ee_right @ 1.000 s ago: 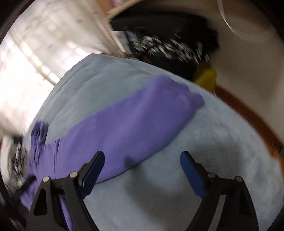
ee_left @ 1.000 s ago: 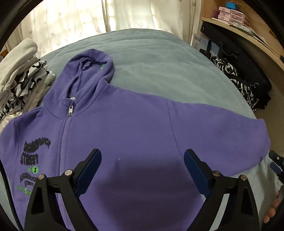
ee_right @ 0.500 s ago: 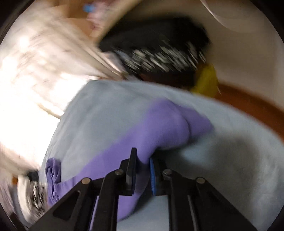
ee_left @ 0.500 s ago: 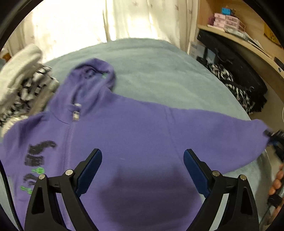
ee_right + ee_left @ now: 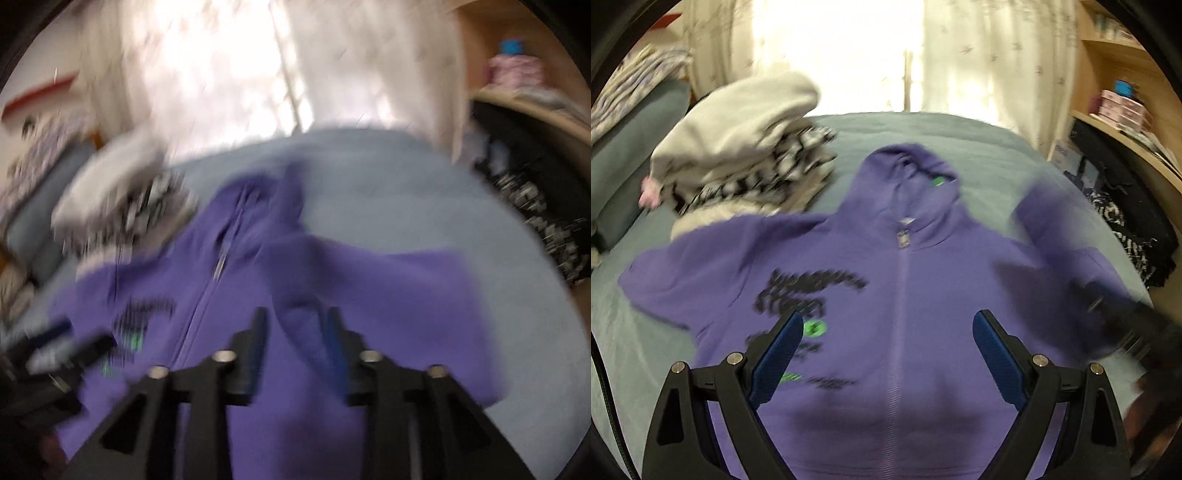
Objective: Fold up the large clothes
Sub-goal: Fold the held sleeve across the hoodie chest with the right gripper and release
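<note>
— How many garments are laid out on the bed [image 5: 979, 147]?

— One purple hoodie [image 5: 923, 280], spread flat.

— And piles?

— One stack of folded clothes [image 5: 738, 155] beside it; it is too blurred to count the layers, perhaps three or four. One dark heap [image 5: 1134, 229] sits off the bed's far side.

— Grippers?

— Two: the left gripper [image 5: 888, 339] and the right gripper [image 5: 295, 328]. One curtain [image 5: 871, 55] too.

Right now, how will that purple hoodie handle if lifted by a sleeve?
Probably floppy: the purple hoodie lies limp on the bed, its sleeve draping between the right gripper's fingers. Likely heavyish, since the fleece looks thick. It should drag, not slide.
</note>
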A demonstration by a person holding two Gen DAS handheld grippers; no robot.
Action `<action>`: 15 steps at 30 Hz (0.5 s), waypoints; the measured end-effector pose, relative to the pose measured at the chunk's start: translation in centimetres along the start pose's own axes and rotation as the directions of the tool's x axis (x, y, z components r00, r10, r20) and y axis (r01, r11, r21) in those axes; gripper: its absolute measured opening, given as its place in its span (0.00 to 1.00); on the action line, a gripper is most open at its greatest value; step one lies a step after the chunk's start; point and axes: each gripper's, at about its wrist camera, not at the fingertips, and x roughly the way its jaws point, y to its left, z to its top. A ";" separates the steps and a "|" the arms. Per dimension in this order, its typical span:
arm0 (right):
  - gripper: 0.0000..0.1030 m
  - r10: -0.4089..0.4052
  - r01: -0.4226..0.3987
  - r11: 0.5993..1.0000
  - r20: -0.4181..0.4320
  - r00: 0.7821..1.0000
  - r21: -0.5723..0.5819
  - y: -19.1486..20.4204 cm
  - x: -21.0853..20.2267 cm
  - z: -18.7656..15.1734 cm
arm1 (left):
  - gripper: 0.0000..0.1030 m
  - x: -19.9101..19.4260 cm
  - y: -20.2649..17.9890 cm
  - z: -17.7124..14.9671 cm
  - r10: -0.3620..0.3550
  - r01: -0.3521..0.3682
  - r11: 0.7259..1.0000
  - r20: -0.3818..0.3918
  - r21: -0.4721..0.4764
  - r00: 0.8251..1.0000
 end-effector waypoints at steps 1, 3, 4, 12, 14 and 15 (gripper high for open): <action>0.47 0.000 -0.001 1.000 -0.048 0.999 -0.016 0.7 1.4 -0.8 | 0.89 0.3 0.9 -0.4 -0.001 0.001 1.000 -0.016 -0.014 1.000; 0.47 -0.007 -0.001 0.999 -0.146 0.989 -0.052 2.3 3.5 -3.0 | 0.89 1.0 2.3 -1.1 -0.024 0.022 0.999 -0.045 -0.038 0.999; 0.47 0.001 -0.011 0.999 -0.166 0.986 -0.054 2.5 3.8 -3.7 | 0.89 1.3 2.8 -1.6 -0.044 0.041 0.998 -0.058 -0.053 0.997; 0.48 0.101 -0.091 0.992 -0.109 0.989 0.091 0.4 -0.6 -6.2 | 0.89 4.6 3.5 -2.4 -0.283 0.257 0.949 -0.138 -0.182 0.949; 0.48 0.110 -0.096 0.985 -0.097 0.989 0.142 -0.6 -0.8 -7.0 | 0.89 5.8 2.7 -2.3 -0.346 0.311 0.927 -0.158 -0.211 0.925; 0.48 0.118 -0.100 0.979 -0.095 0.989 0.176 -1.0 -0.7 -7.4 | 0.89 6.6 2.1 -2.2 -0.381 0.341 0.913 -0.168 -0.226 0.909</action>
